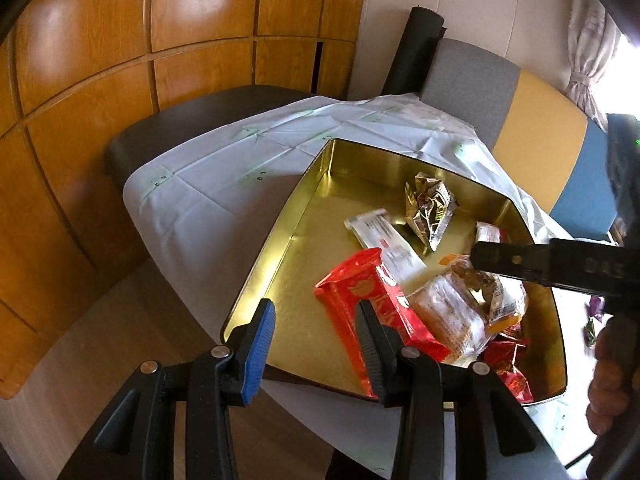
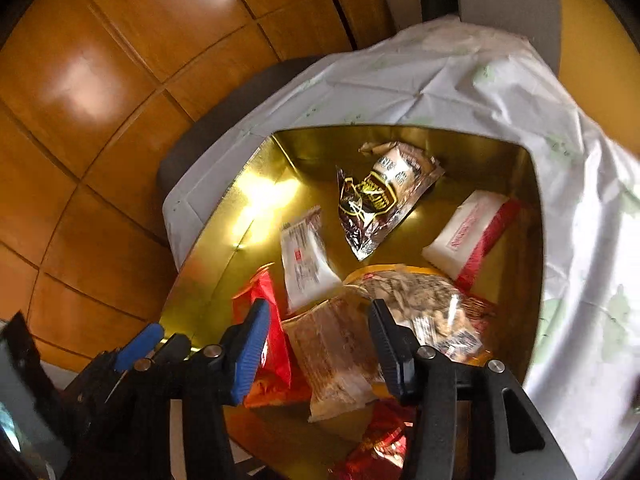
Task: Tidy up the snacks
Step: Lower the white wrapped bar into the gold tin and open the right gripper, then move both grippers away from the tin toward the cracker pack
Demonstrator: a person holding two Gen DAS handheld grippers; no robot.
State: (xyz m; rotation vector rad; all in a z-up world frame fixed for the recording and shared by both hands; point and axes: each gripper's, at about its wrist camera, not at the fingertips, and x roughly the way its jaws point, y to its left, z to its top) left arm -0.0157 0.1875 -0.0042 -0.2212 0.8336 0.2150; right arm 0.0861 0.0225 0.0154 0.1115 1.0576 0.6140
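Gold tin (image 2: 532, 216) holds snacks beneath both spread claws, left (image 1: 316, 344) and right (image 2: 316, 352)

A home living room is suggested by wood-panelled cabinets (image 1: 120, 60), a cushioned sofa (image 1: 532, 120), tied curtains (image 1: 588, 52) and a cloth-covered table (image 1: 224, 184).

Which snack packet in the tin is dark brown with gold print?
The crumpled dark packet near the gold tin's far wall; the others are red, white or clear.

The white sachet (image 2: 306, 256) mid-frame is motion-blurred, print unreadable; red packets (image 2: 376, 448) run off the bottom edge.
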